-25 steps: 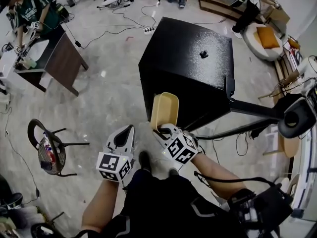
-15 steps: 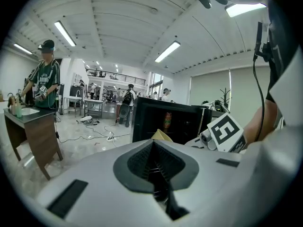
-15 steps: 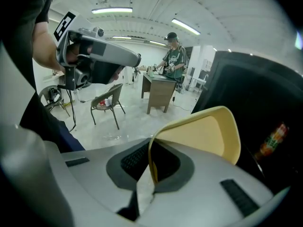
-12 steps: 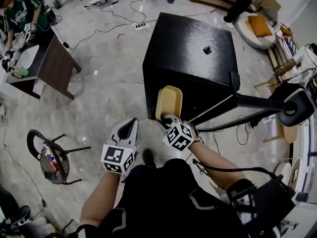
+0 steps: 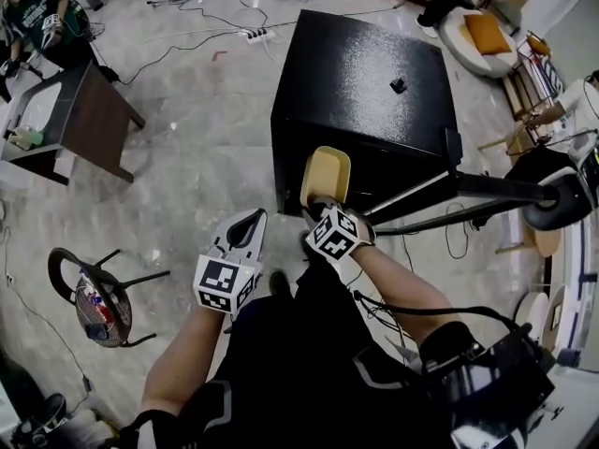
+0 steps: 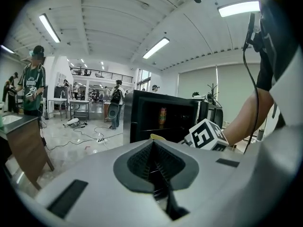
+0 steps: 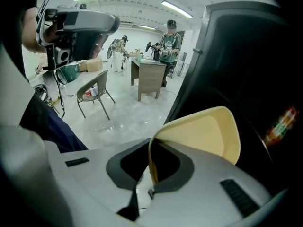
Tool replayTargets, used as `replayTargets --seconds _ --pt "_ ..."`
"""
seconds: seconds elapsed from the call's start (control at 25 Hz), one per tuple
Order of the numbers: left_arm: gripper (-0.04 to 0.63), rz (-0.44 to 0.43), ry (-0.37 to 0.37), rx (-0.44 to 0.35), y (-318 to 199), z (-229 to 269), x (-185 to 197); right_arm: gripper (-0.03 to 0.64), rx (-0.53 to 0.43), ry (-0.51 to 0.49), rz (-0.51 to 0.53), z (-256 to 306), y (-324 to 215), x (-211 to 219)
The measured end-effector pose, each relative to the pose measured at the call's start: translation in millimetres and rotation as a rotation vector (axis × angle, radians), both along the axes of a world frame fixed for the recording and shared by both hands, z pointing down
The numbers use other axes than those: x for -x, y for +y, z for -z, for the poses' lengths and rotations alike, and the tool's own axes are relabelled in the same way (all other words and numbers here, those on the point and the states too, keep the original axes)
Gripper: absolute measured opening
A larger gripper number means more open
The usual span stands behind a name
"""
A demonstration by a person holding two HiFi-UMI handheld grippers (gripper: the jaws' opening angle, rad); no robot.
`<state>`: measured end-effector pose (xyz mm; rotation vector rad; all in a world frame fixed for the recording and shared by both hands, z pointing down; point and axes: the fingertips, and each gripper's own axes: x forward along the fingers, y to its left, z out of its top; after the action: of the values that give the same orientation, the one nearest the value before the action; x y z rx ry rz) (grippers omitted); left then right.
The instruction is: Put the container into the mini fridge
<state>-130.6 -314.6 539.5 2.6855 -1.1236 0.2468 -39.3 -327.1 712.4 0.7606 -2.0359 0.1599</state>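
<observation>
Pale yellow rectangular plastic container [image 7: 203, 136] clamped by its rim in the right hand-held gripper [image 7: 151, 174], held just before the black box-shaped mini fridge [image 5: 365, 82], left hand-held gripper [image 6: 154, 167] clenched on nothing.

container [image 5: 325, 174]: pale yellow, plain | mini fridge [image 5: 374, 73]: glossy black, fine speckle on top | left tool [image 5: 248, 223], right tool [image 5: 316, 209]: white bodies, dark grey pads, black-and-white square markers on cubes | floor [image 5: 197, 176]: pale grey, marbled | bench [image 5: 94, 120]: dark brown | cushion [image 5: 487, 34]: orange | trousers [image 5: 309, 363]: black
</observation>
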Motion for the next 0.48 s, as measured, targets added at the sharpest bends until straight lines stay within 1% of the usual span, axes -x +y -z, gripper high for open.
replayTargets --seconds 0.12,0.48 --pt "0.009 0.005 -0.003 0.011 -8 -1 -4 0.023 0.001 0.022 0.015 -8 -10 -4" --pt "0.009 0.004 -0.020 0.017 -25 -11 -19 0.023 0.031 0.041 0.027 -30 -41 -10"
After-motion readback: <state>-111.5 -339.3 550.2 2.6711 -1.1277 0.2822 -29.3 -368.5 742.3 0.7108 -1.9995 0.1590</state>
